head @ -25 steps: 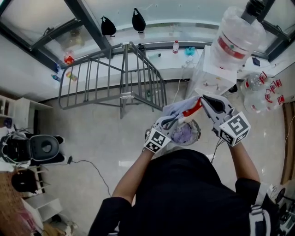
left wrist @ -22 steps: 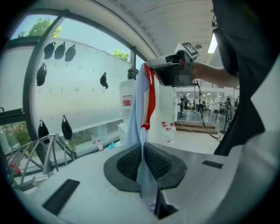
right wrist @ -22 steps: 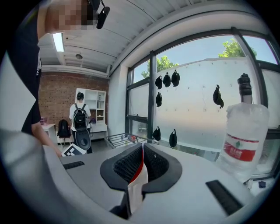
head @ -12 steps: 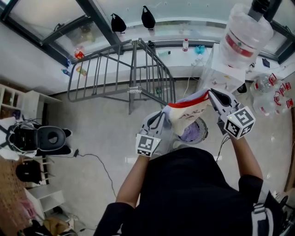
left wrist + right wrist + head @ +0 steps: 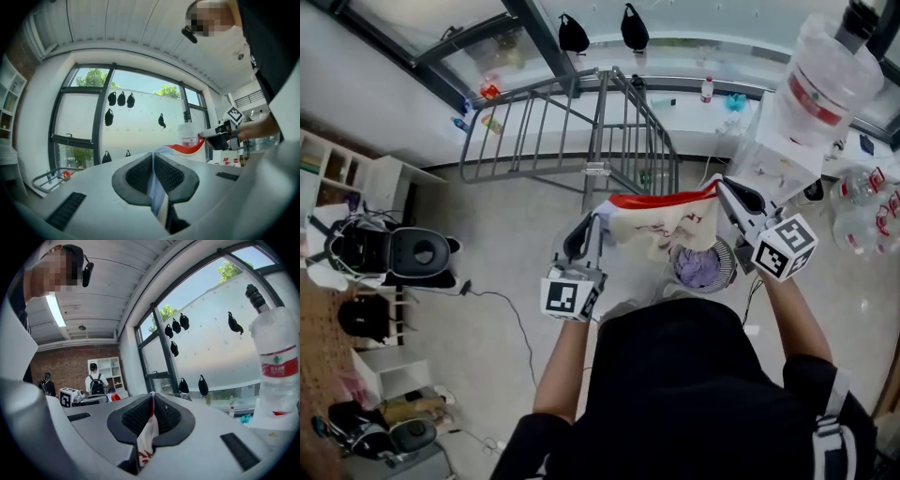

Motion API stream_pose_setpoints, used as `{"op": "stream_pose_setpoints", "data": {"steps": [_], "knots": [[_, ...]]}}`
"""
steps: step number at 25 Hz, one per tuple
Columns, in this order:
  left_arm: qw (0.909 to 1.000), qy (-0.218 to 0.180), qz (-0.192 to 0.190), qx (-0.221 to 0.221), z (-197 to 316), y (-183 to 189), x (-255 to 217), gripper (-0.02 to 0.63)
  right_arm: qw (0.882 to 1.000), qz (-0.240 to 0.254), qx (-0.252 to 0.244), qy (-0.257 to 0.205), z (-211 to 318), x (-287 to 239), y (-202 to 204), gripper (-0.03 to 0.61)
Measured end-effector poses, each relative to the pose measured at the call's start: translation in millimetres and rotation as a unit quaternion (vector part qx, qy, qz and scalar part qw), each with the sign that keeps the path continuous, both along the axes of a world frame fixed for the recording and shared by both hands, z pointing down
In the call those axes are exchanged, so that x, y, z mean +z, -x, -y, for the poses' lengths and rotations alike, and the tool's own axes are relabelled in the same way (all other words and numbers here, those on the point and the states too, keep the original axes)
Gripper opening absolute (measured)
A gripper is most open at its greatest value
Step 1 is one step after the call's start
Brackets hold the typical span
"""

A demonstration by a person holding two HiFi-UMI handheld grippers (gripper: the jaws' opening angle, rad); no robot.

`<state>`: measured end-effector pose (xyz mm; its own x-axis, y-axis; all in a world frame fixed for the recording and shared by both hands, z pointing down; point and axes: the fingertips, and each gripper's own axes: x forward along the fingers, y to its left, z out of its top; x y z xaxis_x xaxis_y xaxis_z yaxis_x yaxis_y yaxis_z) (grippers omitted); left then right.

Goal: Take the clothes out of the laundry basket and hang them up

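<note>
A small cream garment (image 5: 661,225) with a red top band and red print is stretched between my two grippers in the head view. My left gripper (image 5: 592,219) is shut on its left corner; the pale cloth (image 5: 157,197) shows pinched between its pads. My right gripper (image 5: 719,188) is shut on the right corner, where red-edged cloth (image 5: 147,430) hangs from its closed pads. Below the garment stands the round laundry basket (image 5: 716,275), holding a purple item (image 5: 697,267). The grey drying rack (image 5: 572,131) stands ahead on the floor, bare.
A water dispenser with a large bottle (image 5: 821,82) stands at the right, with spare bottles (image 5: 862,211) beside it. A black machine (image 5: 403,253) and a cable (image 5: 511,314) lie to the left. White shelves (image 5: 337,178) line the left wall. Windows run along the far side.
Both grippers have spread apart, the left one moving left, and the garment has been pulled out flat between them. The view has shifted, so the rack sits further right.
</note>
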<state>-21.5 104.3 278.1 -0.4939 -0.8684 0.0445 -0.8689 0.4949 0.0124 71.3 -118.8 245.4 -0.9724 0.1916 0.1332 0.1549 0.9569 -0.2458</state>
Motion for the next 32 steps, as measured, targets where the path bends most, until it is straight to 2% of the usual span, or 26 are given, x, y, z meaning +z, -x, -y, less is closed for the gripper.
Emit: {"op": "stream_pose_setpoints", "data": {"steps": [7,13,17,21,27,32], "knots": [[0.9964,0.007,0.062,-0.058,-38.2,37.2,-51.4,0.015,0.996,0.066,-0.047,0.031,-35.5,-32.3,40.2,0.011],[0.9874,0.025,0.119,-0.101,-76.5,73.6,-87.4,0.015,0.989,0.119,-0.082,0.04,-74.6,-73.2,89.4,0.011],[0.9867,-0.006,0.111,-0.119,-115.2,113.2,-103.0,0.015,0.988,0.126,-0.091,0.014,-112.9,-97.4,132.8,0.011],[0.9878,-0.011,0.088,-0.128,-152.8,158.2,-86.8,0.015,0.986,0.135,-0.098,0.018,-149.6,-106.3,172.9,0.011],[0.9885,-0.034,0.081,-0.123,-200.9,237.9,-90.8,0.015,0.989,0.13,-0.066,0.026,-199.2,-110.5,244.3,0.011],[0.9885,-0.045,0.097,-0.107,-239.8,305.0,-112.6,0.014,0.991,0.126,-0.044,0.016,-238.8,-124.2,305.3,0.011]]}}
